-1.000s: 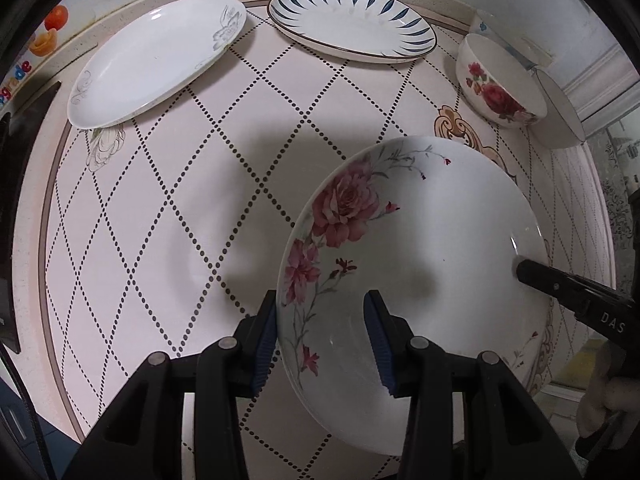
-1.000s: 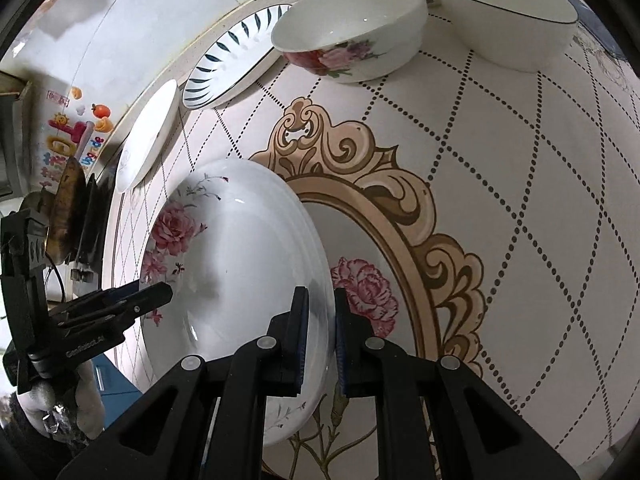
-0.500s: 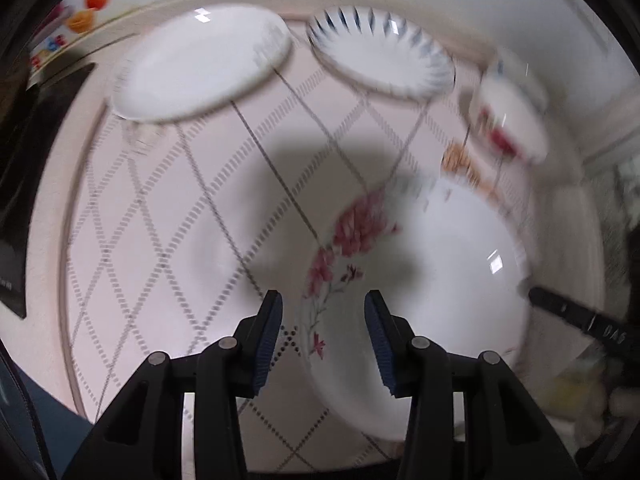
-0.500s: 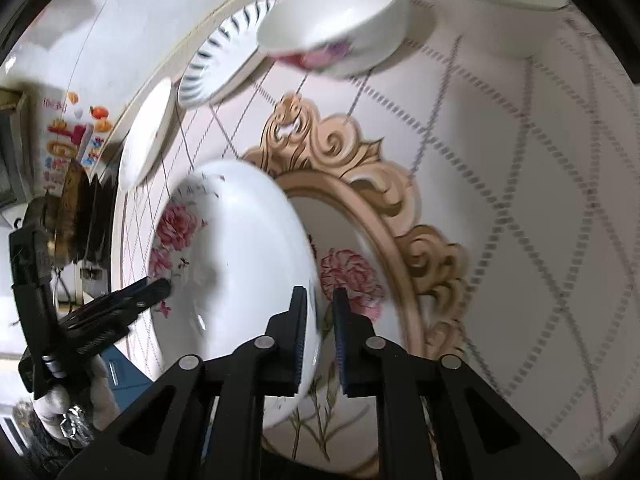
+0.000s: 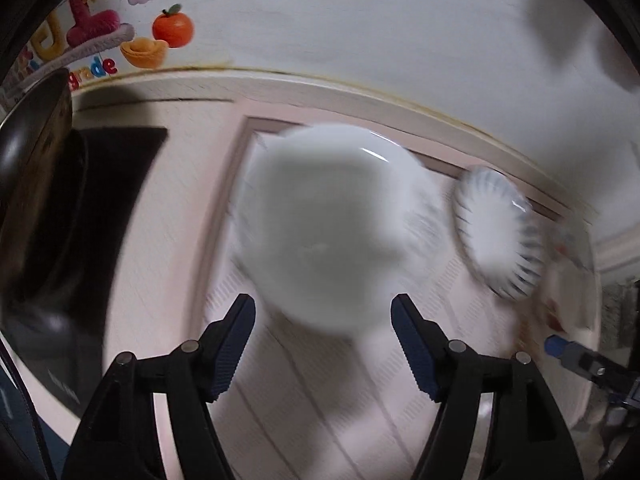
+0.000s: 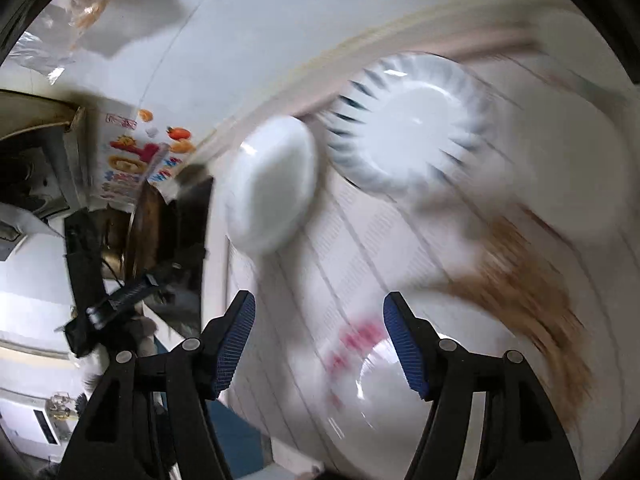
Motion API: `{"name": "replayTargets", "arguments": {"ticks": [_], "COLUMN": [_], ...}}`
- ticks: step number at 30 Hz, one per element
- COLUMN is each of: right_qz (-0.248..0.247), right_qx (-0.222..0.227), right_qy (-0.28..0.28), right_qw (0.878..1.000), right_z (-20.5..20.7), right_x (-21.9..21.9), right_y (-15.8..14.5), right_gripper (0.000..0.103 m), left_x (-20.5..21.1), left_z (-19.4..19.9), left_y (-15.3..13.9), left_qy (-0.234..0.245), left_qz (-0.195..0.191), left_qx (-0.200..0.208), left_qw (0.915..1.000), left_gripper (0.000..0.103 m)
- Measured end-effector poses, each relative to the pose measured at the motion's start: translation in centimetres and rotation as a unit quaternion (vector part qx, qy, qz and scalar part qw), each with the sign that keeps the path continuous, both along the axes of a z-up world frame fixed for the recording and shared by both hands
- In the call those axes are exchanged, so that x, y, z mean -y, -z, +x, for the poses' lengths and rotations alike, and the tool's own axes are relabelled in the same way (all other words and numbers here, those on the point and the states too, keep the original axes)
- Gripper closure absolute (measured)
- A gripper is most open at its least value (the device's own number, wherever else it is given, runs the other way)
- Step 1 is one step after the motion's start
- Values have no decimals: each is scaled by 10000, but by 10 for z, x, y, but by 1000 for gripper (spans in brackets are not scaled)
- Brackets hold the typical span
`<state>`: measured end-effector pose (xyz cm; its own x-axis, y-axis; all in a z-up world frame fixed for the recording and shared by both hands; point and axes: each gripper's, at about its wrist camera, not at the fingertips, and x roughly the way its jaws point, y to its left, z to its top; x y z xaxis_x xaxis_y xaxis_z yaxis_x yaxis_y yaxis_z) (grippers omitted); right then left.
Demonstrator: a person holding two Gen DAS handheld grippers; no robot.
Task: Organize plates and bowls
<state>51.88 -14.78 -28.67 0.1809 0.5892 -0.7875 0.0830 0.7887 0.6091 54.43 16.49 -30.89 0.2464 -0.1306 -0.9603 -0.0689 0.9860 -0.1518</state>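
We are holding the left gripper (image 5: 323, 340) wide open and empty, its jaws facing the near rim of the plain white oval plate (image 5: 324, 228) just ahead; bare pink countertop (image 5: 280, 400) lies between. The blue-striped round plate (image 5: 498, 236) sits ahead to its right. Our right gripper (image 6: 319, 338) is also gaping empty above the blurred rose-patterned white plate (image 6: 384, 396).

White wall (image 5: 360, 20) with fruit stickers (image 5: 172, 28) behind a pink patterned counter (image 5: 192, 208); dark stove (image 5: 60, 220) at left
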Motion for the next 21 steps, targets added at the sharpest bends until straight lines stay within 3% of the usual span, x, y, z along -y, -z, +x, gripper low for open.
{"name": "replayTargets", "arguments": {"ticks": [5,11,14,16,18,21], "right_qz": [-138,-534,-617,-634,-778,-893], "right_qx": [-211,-417,-487,-443,-391,-210], "right_qy": [32,167,274,318,359,457], "right_qw": [9997,9976,9965,9965,9956,9947], "right_z": [73,109,116,119,121,120], "right_x": [-62,-90,-94,-96,-97,-96], "right_y": [34,74,88,96,99,102], "right_gripper": [34,36,54,76,86,91], "left_x": [-27,-30,-29,-31,-36,-43], "left_z": [49,77,82,82,82,77], "left_y": [43,75,80,81,81,82], "left_qy": [146,498,640,664,632,598], "left_qz": [248,2,-86,-2,13,-123], "left_qx": [-313,-645,-629,-548,-492,-461], "left_qw": [9991,9967,9959,9963,9968,9971], "left_gripper": [34,35,52,61,75,79]}}
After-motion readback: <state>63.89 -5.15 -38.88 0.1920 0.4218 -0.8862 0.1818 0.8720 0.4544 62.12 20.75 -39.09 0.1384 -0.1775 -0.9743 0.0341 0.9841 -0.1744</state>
